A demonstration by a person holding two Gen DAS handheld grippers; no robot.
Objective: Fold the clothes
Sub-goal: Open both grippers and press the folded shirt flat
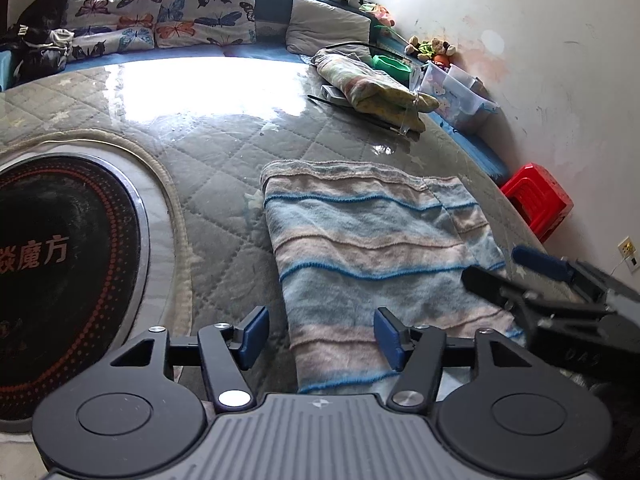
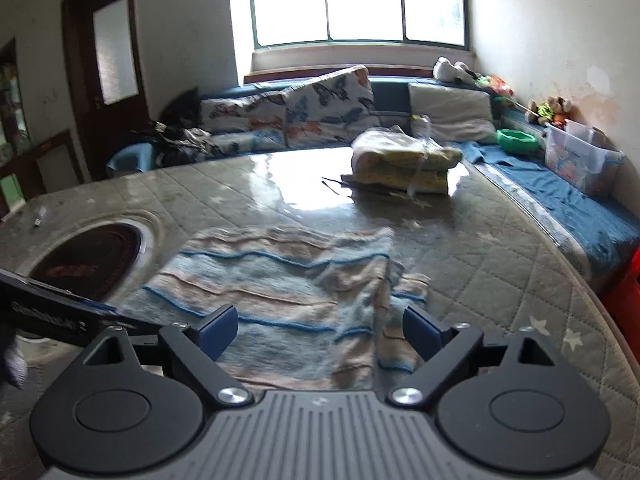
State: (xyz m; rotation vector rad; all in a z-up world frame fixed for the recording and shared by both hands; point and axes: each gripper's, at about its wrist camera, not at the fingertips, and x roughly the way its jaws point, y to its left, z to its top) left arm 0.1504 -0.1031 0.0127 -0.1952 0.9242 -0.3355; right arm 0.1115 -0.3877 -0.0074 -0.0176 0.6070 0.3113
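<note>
A striped blue, pink and beige knitted garment (image 1: 372, 248) lies flat and partly folded on the quilted table cover; it also shows in the right wrist view (image 2: 280, 292). My left gripper (image 1: 320, 338) is open and empty, just above the garment's near edge. My right gripper (image 2: 320, 332) is open and empty over the garment's near right part. It shows in the left wrist view (image 1: 516, 268) at the garment's right edge. The left gripper's arm (image 2: 52, 312) shows at the left in the right wrist view.
A round black induction cooktop (image 1: 60, 272) is set in the table at the left. A folded pastel blanket (image 1: 372, 84) lies at the far side. A clear storage box (image 1: 460, 92) and a red stool (image 1: 536, 204) stand at the right. Butterfly cushions (image 1: 168, 16) line the bench behind.
</note>
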